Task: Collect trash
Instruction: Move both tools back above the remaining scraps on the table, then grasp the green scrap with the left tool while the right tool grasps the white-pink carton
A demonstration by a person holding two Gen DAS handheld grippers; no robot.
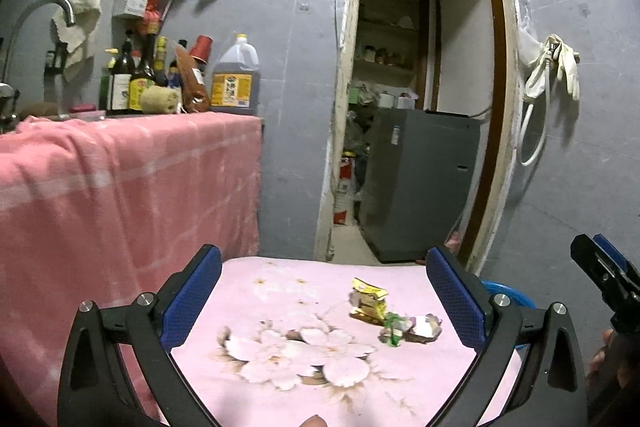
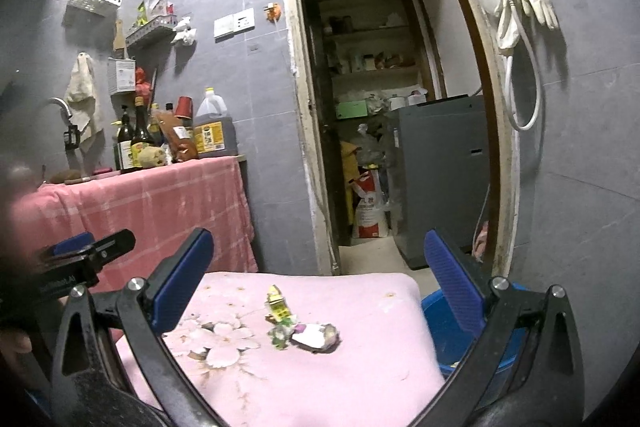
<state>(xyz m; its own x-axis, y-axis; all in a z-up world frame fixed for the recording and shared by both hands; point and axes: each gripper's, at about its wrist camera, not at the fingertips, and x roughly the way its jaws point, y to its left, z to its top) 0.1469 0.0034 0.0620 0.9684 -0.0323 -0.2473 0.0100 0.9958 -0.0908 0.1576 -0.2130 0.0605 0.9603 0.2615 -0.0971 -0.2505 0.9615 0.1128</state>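
Both wrist cameras are looking forward and slightly down, close above a pink flowered cloth [image 1: 280, 379] [image 2: 360, 367], facing the doorway [image 1: 420, 87] [image 2: 392, 87]. Both are sharing the wrappers [image 1: 370, 301] [image 2: 280, 305]; the right view is probably sitting further right.

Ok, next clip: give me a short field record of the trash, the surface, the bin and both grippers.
surface: pink floral cloth
trash: yellow wrapper, green scrap, crumpled purple-white wrapper, clustered together
bin: blue basin, right of the cloth, lower
left gripper: open, empty, above the cloth
right gripper: open, empty, above the cloth
progress: nothing picked up yet
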